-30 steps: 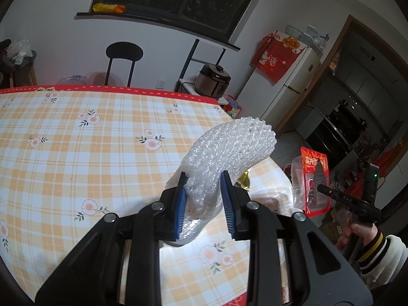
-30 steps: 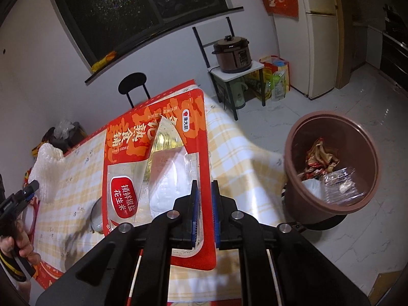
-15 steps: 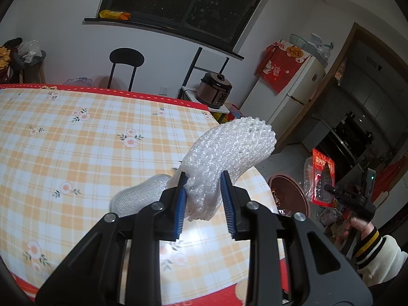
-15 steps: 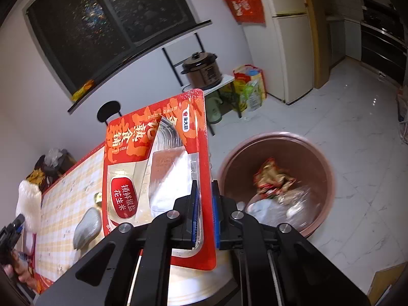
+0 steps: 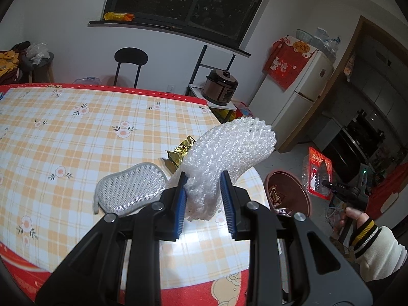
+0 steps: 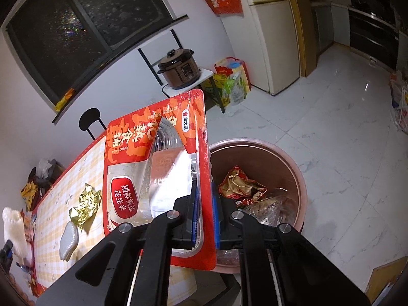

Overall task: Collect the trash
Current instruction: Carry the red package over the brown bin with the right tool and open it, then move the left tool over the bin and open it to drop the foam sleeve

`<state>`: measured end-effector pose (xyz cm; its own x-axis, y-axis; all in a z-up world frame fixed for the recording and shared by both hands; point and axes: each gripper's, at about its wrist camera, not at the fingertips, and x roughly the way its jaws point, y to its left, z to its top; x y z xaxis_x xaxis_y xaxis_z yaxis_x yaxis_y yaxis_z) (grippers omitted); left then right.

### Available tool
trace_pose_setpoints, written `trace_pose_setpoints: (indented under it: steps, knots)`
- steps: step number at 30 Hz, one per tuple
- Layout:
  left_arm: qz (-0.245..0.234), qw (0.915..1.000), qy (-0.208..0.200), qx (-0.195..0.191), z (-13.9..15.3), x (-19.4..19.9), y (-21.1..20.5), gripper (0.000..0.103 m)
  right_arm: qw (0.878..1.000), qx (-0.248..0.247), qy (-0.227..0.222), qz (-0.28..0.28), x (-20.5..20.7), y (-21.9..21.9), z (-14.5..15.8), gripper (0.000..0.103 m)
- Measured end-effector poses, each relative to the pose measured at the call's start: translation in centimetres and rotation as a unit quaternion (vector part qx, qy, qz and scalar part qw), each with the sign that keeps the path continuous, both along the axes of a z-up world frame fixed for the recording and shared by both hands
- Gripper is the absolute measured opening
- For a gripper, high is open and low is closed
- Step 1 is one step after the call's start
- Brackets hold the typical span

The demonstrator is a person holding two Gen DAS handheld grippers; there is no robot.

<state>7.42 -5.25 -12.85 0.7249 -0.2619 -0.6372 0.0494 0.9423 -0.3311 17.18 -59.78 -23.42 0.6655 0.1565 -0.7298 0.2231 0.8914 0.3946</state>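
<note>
Pinching the red snack packet (image 6: 153,168) beside the brown bin (image 6: 293,168), the right gripper (image 6: 204,209) should centre over its mouth before releasing; the left gripper (image 5: 204,204) clamps foam netting (image 5: 229,153) above the table (image 5: 63,127).

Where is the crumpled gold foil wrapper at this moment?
The crumpled gold foil wrapper lies on the checked tablecloth, near the table's end by the brown trash bin, just beyond the grey mesh pad.

Bubbly clear plastic wrap (image 5: 229,153), glossy red foil-lined packet (image 6: 158,168), crinkled gold foil wrapper (image 6: 85,205), polished marble-look floor (image 6: 344,127).
</note>
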Motion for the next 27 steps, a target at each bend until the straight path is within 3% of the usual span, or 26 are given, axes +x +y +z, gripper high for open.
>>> trace_pose_setpoints:
  steps: [4,8,10,11,12,13,18,21,27]
  knots:
    - [0.008,1.0,0.001,0.005,0.3,-0.5,-0.8,0.029,1.0,0.008,0.01,-0.001,0.9,-0.5,-0.9,0.011]
    - [0.01,0.9999,0.0,0.01,0.7,-0.8,-1.4,0.029,1.0,0.021,0.018,-0.005,1.7,-0.5,-1.8,0.018]
    - [0.008,0.9999,0.0,0.012,0.9,-0.8,-1.8,0.029,0.999,0.037,0.021,-0.002,2.0,-0.6,-2.3,0.034]
    - [0.006,0.9999,0.0,0.013,0.9,-0.8,-1.9,0.029,0.999,0.043,0.019,-0.001,1.9,-0.6,-2.4,0.051]
    - [0.004,0.9999,0.0,0.014,1.0,-0.7,-2.1,0.029,0.999,0.044,0.016,-0.003,1.8,-0.7,-2.3,0.058]
    - [0.0,0.9999,0.0,0.015,1.0,-0.6,-2.3,0.029,0.999,0.044,0.01,-0.005,1.6,-0.8,-2.0,0.06]
    - [-0.026,0.9995,-0.006,0.018,1.5,0.2,-4.3,0.029,0.998,0.047,-0.028,-0.013,0.3,-1.6,0.0,0.089]
    - [-0.048,0.9987,-0.01,0.017,1.8,1.0,-6.0,0.029,0.997,0.052,-0.063,0.009,-0.4,-1.8,2.1,0.098]
    - [-0.1,0.9948,-0.014,0.014,1.7,2.8,-10.3,0.029,0.993,0.012,-0.11,0.035,-2.5,-2.2,6.4,0.098]
